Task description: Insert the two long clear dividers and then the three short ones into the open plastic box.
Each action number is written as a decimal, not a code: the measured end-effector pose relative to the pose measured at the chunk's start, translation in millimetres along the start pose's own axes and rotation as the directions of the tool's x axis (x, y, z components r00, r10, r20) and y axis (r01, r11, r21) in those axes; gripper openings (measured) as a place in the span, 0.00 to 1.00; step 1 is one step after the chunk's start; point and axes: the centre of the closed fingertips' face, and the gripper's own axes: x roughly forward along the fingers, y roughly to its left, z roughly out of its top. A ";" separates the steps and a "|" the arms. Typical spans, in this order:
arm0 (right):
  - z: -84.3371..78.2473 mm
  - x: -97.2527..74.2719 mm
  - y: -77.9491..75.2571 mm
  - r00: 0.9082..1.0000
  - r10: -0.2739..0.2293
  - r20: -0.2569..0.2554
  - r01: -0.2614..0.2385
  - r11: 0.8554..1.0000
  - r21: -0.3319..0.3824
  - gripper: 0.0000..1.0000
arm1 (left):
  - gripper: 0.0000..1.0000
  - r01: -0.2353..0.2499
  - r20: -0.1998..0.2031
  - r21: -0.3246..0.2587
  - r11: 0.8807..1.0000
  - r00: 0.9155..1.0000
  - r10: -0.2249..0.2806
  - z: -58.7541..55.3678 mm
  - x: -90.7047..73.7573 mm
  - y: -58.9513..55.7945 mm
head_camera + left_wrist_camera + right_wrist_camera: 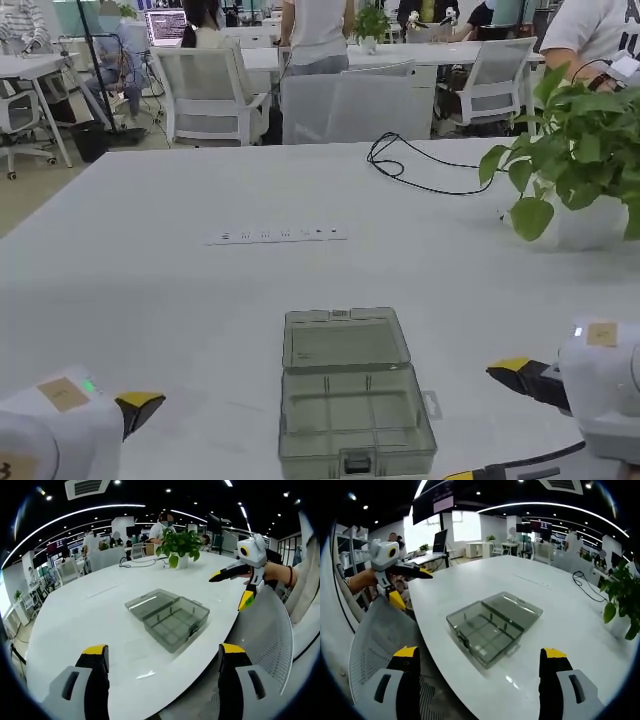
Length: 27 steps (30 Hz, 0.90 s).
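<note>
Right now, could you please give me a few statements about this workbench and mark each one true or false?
1. The plastic box lies on the table with its lid open. True.
2. The left gripper holds something. False: its fingers are open and empty.
3. A potted plant stands on the table. True.
4. The black cable lies inside the plastic box. False: it lies on the table beyond the plastic box, near the potted plant.
5. The right gripper is shut on the lid. False: it is open and apart from the plastic box.
</note>
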 end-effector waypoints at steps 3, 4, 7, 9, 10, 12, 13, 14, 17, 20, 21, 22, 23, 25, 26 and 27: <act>0.7 -0.1 1.2 1.000 0.000 0.000 0.000 1.000 -0.003 1.00 | 0.91 -0.013 0.001 -0.007 1.000 1.000 0.013 -0.1 -0.1 6.0; 1.4 0.0 1.5 1.000 0.002 0.002 -0.002 1.000 -0.002 1.00 | 0.90 -0.018 -0.001 -0.015 1.000 1.000 0.018 -0.6 -0.1 8.9; 3.8 0.1 2.5 1.000 -0.002 0.013 0.002 1.000 0.000 0.98 | 0.85 -0.045 -0.013 -0.051 0.998 0.999 0.044 -3.2 -0.7 16.9; 5.0 0.3 1.5 1.000 -0.010 0.019 0.010 1.000 0.003 0.98 | 0.82 -0.061 -0.004 -0.073 0.995 0.998 0.061 -3.2 -1.5 24.0; 5.7 0.4 1.2 1.000 -0.012 0.022 0.012 1.000 0.005 0.97 | 0.80 -0.061 -0.006 -0.079 0.995 0.998 0.061 -4.0 -1.8 26.0; 6.7 0.2 1.1 1.000 -0.015 0.026 0.015 1.000 0.011 0.96 | 0.75 -0.071 -0.025 -0.078 0.994 0.997 0.069 -7.6 -1.7 30.7; 6.9 0.3 1.0 0.999 -0.017 0.028 0.016 1.000 0.012 0.96 | 0.74 -0.078 -0.036 -0.073 0.994 0.996 0.076 -10.0 -1.5 33.7; 7.0 0.6 0.8 0.999 -0.018 0.028 0.017 1.000 0.012 0.96 | 0.73 -0.080 -0.041 -0.073 0.994 0.996 0.077 -10.9 -1.4 34.9; 6.5 1.5 1.1 0.999 -0.020 0.025 0.020 1.000 0.016 0.96 | 0.68 -0.090 -0.075 -0.096 0.991 0.994 0.083 -18.4 -0.7 42.6; 5.6 2.8 0.9 0.999 -0.023 0.022 0.022 0.999 0.024 0.95 | 0.66 -0.090 -0.066 -0.128 0.988 0.994 0.082 -19.3 0.3 49.7; 5.3 3.4 0.8 0.999 -0.025 0.020 0.025 0.999 0.027 0.95 | 0.65 -0.089 -0.068 -0.127 0.988 0.994 0.080 -20.0 0.6 51.3; 5.3 3.7 0.8 0.999 -0.028 0.019 0.027 0.999 0.029 0.95 | 0.64 -0.094 -0.085 -0.123 0.988 0.993 0.084 -23.2 1.2 55.0; 5.2 4.1 0.6 0.999 -0.030 0.019 0.030 0.999 0.032 0.94 | 0.63 -0.103 -0.103 -0.116 0.988 0.990 0.092 -26.0 1.1 57.4; 5.3 4.6 0.1 0.999 -0.034 0.021 0.033 0.999 0.038 0.94 | 0.61 -0.117 -0.134 -0.106 0.987 0.986 0.102 -32.2 2.8 64.3; 5.4 4.9 -0.1 0.999 -0.035 0.021 0.034 0.999 0.040 0.94 | 0.60 -0.125 -0.140 -0.114 0.986 0.984 0.108 -34.9 4.3 68.5; 5.7 5.2 -0.1 0.999 -0.036 0.023 0.035 0.998 0.042 0.93 | 0.57 -0.133 -0.146 -0.131 0.982 0.983 0.114 -37.4 5.4 71.3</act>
